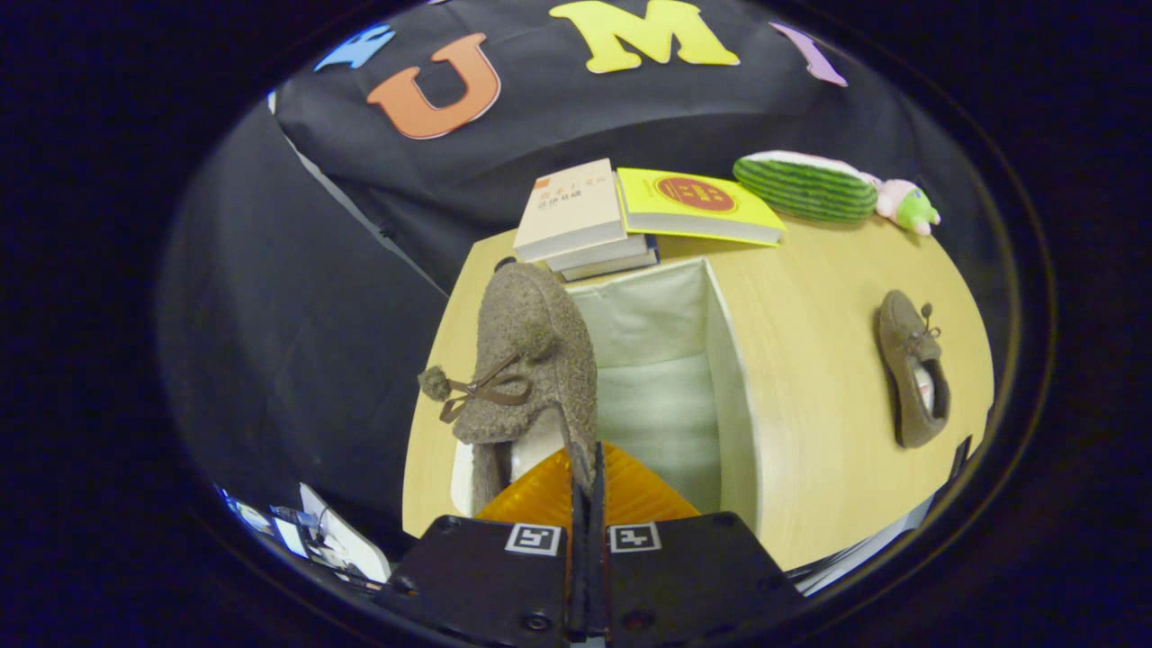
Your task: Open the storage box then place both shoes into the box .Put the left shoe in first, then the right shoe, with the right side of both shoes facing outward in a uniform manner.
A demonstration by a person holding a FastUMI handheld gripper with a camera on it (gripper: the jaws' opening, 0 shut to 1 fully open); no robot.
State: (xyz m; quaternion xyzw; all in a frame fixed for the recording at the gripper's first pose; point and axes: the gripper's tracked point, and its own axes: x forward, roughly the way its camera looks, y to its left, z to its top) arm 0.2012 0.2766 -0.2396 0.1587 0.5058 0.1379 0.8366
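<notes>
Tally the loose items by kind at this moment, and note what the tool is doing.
Shoes: 2, held over the box, other on the table
Books: 4
Plush toys: 2
Boxes: 1
Total: 9
Tool shut on the held shoe.

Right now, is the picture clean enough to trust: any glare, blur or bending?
Gripper view: fisheye curves the table rim; even lighting; held shoe, open box and far shoe look sharp; orange fingers, pinching the shoe's heel rim, slightly soft up close; no strong glare.
</notes>
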